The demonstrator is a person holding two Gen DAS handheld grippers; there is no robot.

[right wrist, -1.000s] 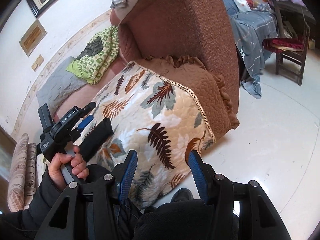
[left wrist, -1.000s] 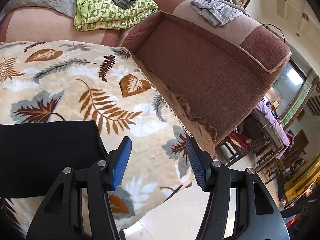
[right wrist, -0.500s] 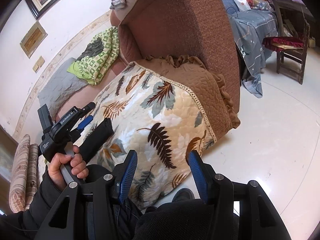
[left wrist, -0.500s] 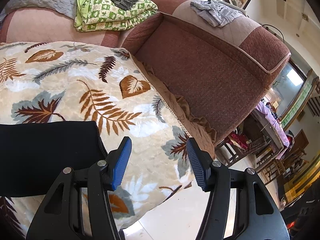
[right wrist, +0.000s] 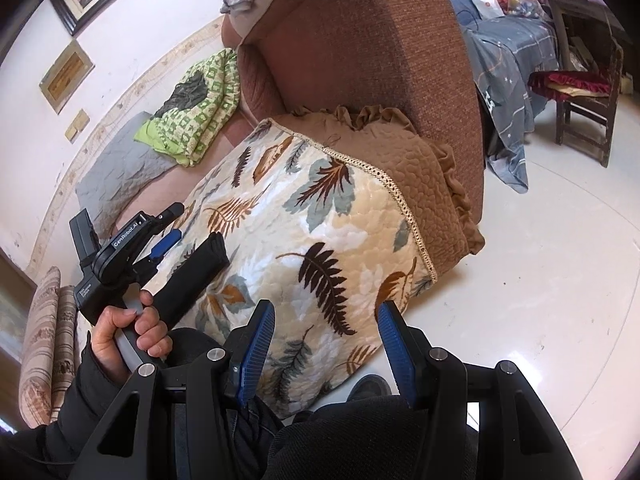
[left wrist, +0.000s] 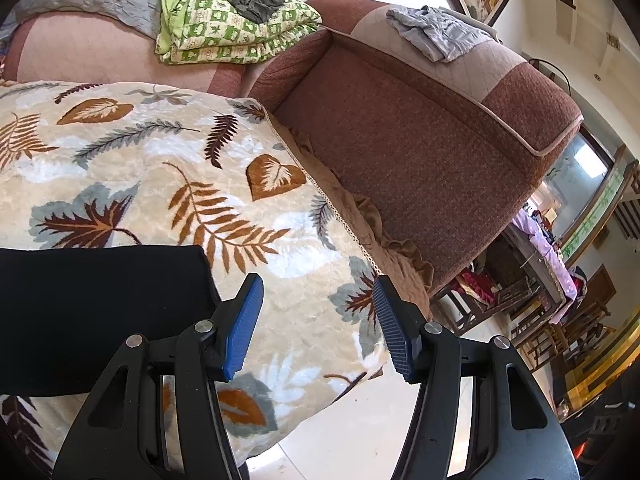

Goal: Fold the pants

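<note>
Where the leaf-print blanket (left wrist: pixel 168 184) covers the seat, we list one pair of black pants (left wrist: pixel 100 316), folded into a flat block and lying on it toward the person's side. We hold the left gripper (left wrist: pixel 316 322) above the blanket with its blue pads (left wrist: pixel 244 332) about half apart and nothing between them; its left finger stands just beside the pants' edge, and we cannot tell whether it touches. We hold the right gripper (right wrist: pixel 326 346) over the blanket's front corner, likewise half open and empty. From the right wrist view we note a bare hand (right wrist: pixel 128 332) gripping the left tool's handle. Also present: brown armchair (left wrist: pixel 420 152), green checked quilt (left wrist: pixel 224 28), grey garment (left wrist: pixel 436 32) on the chair back, wooden chair (right wrist: pixel 580 100).
</note>
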